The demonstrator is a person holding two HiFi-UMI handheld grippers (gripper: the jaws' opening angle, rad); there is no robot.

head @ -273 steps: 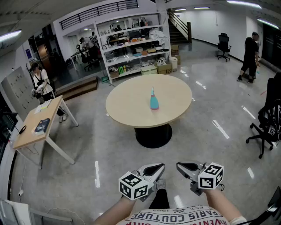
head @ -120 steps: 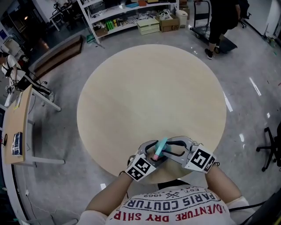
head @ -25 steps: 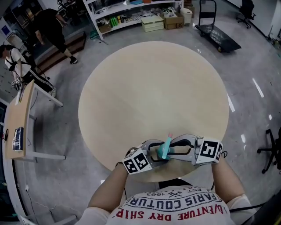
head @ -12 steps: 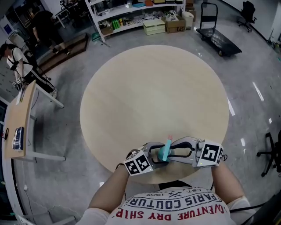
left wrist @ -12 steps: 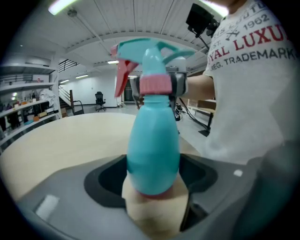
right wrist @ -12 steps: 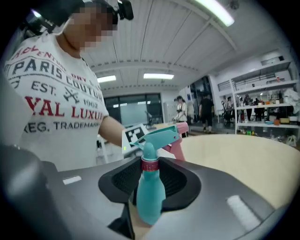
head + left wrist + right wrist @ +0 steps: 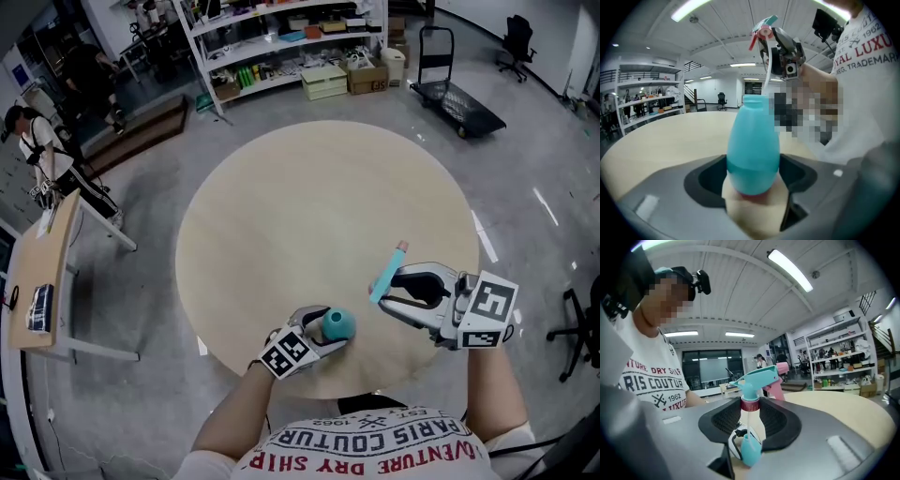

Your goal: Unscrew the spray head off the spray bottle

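The teal spray bottle (image 7: 337,325) stands upright near the round table's (image 7: 319,206) front edge, without its head. My left gripper (image 7: 323,330) is shut on its lower body; in the left gripper view the bottle (image 7: 753,150) fills the gap between the jaws. The teal and pink spray head (image 7: 387,270) hangs above the table to the right, apart from the bottle, and my right gripper (image 7: 386,292) is shut on it. In the right gripper view the jaws clamp the red collar of the spray head (image 7: 757,377); the dip tube hangs down, with the bottle (image 7: 750,452) below.
Storage shelves (image 7: 281,37) and a flat trolley (image 7: 455,89) stand beyond the table. A side desk (image 7: 42,272) with a person (image 7: 42,155) beside it is at the left. An office chair (image 7: 583,319) stands at the right.
The right gripper has risen and swung right, carrying the spray head off the bottle. The left gripper has shifted a little and turned, still holding the bottle on the table.
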